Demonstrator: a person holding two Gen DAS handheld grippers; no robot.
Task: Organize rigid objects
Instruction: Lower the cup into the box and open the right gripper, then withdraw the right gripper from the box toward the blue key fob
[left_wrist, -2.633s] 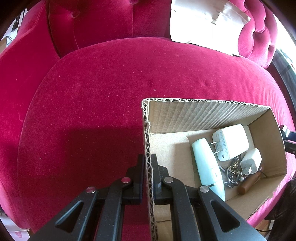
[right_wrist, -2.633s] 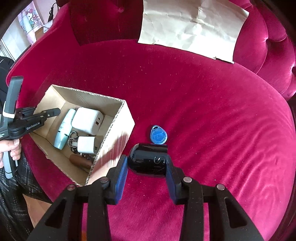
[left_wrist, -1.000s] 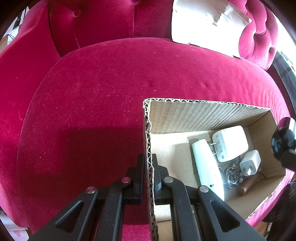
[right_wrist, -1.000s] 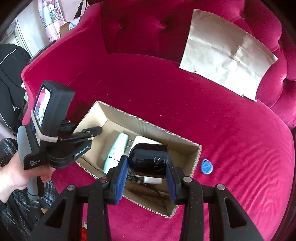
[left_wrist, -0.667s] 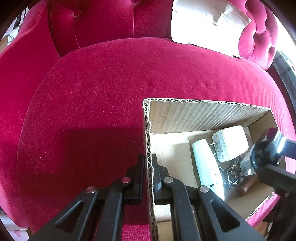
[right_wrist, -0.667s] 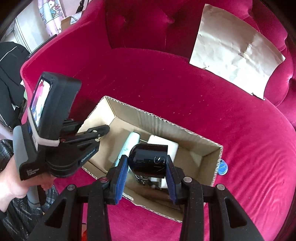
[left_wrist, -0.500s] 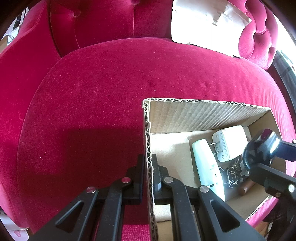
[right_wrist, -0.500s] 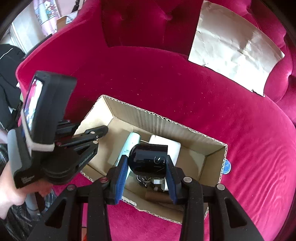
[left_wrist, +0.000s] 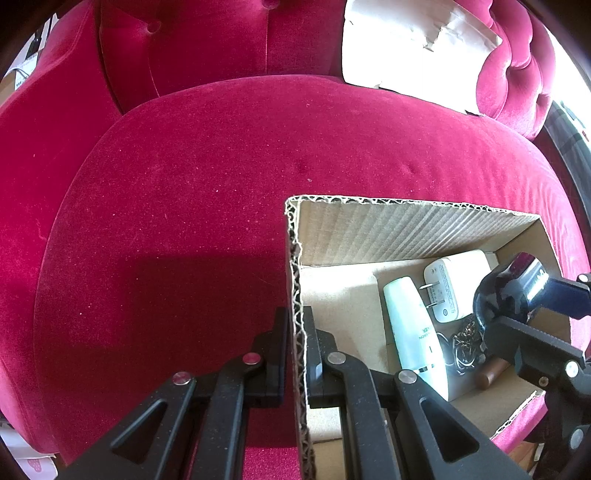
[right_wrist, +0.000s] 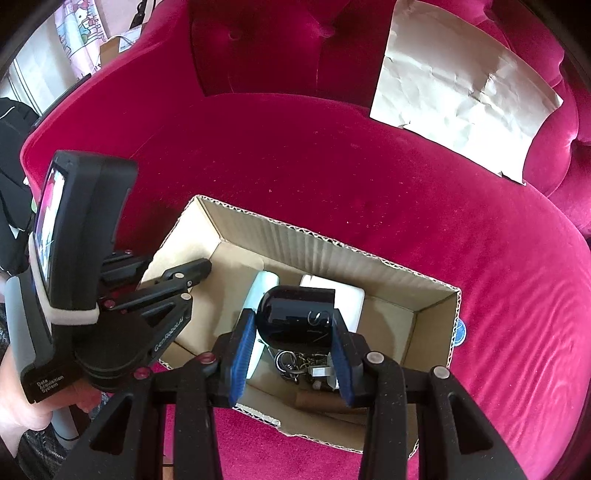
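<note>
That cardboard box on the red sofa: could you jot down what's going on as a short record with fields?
Box: open cardboard box on a red velvet sofa
Inside: white charger, pale tube, metal keyring
Left hand-held gripper: clamped on the box's near wall
Right hand-held gripper: holds a glossy black object above the box
Outside box: blue tag beside its far end
Backrest: crumpled paper sheet

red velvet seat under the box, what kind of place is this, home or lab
Most likely a home living room: a tufted crimson velvet sofa serves as the work surface, an open corrugated cardboard box on it holds white plug chargers and keys, and a cartoon-print fabric hangs behind.
</note>
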